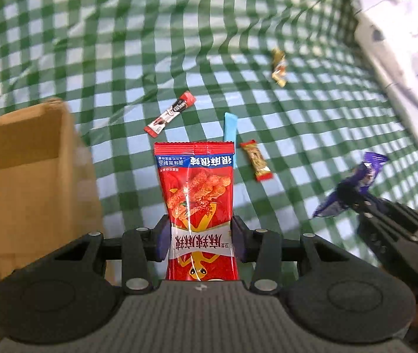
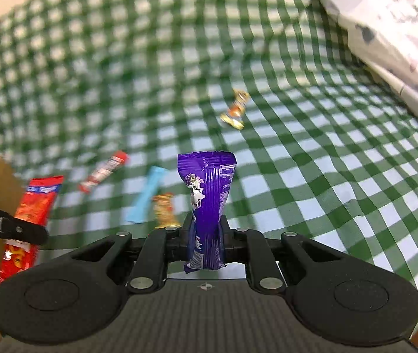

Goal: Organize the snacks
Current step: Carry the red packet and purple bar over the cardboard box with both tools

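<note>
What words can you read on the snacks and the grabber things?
"很麻很辣": upside down, blue band atop the red snack packet in the left gripper.
"麻辣麻辣": upside down, its white band.
"bot.AI": left gripper's black finger, start cut off.
Purple packet in the right gripper: lettering partly hidden, unreadable.
Red-and-white stick, other small snacks: too blurred.

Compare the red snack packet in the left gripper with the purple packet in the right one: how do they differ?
The red snack packet is wide and flat; the purple packet is narrower and pinched thin. The left gripper grips a broad packet, while the right gripper is nearly closed. Both packets are held off the checked cloth.
</note>
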`<state>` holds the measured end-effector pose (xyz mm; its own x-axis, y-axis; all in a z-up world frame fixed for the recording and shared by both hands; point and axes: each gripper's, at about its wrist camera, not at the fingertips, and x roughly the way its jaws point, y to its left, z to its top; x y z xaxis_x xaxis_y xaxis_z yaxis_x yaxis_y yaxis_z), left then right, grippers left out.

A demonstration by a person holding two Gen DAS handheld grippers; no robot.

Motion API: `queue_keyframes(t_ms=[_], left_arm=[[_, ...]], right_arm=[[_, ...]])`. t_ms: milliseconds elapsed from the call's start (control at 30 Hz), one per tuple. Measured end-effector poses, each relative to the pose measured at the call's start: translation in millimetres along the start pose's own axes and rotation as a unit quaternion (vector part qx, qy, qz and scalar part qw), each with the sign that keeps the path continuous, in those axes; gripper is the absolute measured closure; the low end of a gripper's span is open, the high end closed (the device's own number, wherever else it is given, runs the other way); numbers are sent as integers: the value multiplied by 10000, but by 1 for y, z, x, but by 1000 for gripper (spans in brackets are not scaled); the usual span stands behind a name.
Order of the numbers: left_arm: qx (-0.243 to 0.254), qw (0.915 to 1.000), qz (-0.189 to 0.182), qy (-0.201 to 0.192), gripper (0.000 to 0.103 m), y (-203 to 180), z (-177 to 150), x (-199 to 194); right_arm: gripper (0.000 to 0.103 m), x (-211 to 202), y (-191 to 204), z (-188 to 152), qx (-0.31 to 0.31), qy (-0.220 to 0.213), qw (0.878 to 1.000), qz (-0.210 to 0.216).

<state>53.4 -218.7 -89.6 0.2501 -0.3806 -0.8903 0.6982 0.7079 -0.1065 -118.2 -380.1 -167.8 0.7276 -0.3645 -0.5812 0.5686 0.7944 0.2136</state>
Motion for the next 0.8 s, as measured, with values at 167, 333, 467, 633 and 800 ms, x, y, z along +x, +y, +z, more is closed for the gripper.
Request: queue_keyframes(t_ms=[167,333,467,633,800], left_arm=[[-76,9994,21,-339,56,16,-43,-72],[-212,9970,281,-683,56,43,-92,-136],[-543,9936,454,-881,56,71,-134,-181],[-788,9880,628,-1168,56,98,-181,-226],[-1058,9831,671,-1335,56,122,-216,-250]], right_arm=[[89,-57,30,-11,-110,-245,9995,157],[89,-115,72,-15,-81,-302,9981,537],[89,-166,119,-24,-312,-298,9935,1053],[89,-212,173,-41,-660,-256,9845,1605],[89,-244,218,-53,-1054,-235,9754,1921]])
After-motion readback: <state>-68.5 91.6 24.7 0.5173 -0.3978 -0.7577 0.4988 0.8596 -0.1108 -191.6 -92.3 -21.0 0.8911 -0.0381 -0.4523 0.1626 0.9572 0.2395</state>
